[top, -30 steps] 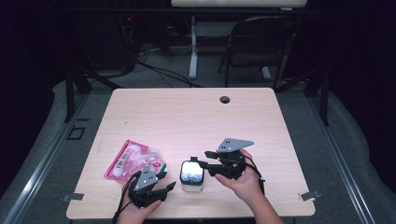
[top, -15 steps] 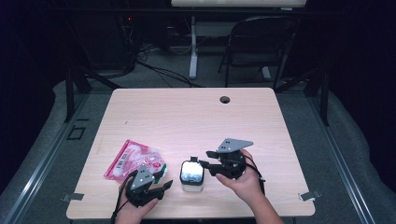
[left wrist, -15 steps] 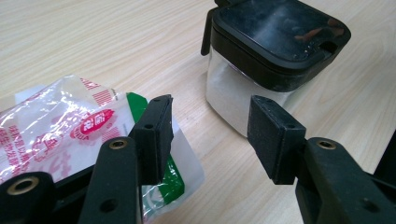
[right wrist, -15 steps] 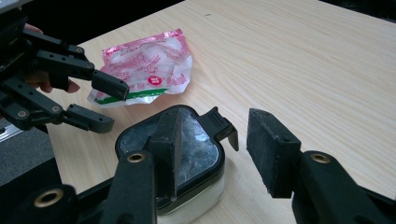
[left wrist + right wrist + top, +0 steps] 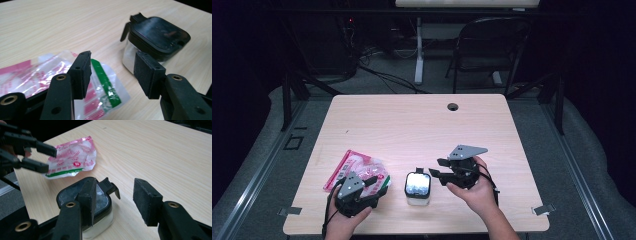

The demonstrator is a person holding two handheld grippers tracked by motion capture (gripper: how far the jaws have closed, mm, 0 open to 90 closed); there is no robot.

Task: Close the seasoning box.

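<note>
Pale wood desk [image 5: 412,120]: you are holding both hand-held grippers spread and empty. Left hand-held gripper [image 5: 374,184] is hovering above the pink packet [image 5: 357,167]; the lidded container [image 5: 417,187], between them, is waiting ungrasped beside the right hand-held gripper [image 5: 435,168].

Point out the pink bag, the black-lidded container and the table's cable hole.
Pink bag [image 5: 357,167]: high view, its middle.
Container [image 5: 157,33]: left gripper view, top of its black lid.
Cable hole [image 5: 453,106]: high view, its centre.

Both claws are black, with flat rectangular pads and brass-ringed screw holes. The left claw [image 5: 374,186] and the right claw [image 5: 436,168] each carry a grey three-cornered plate and trail a black cable.
</note>
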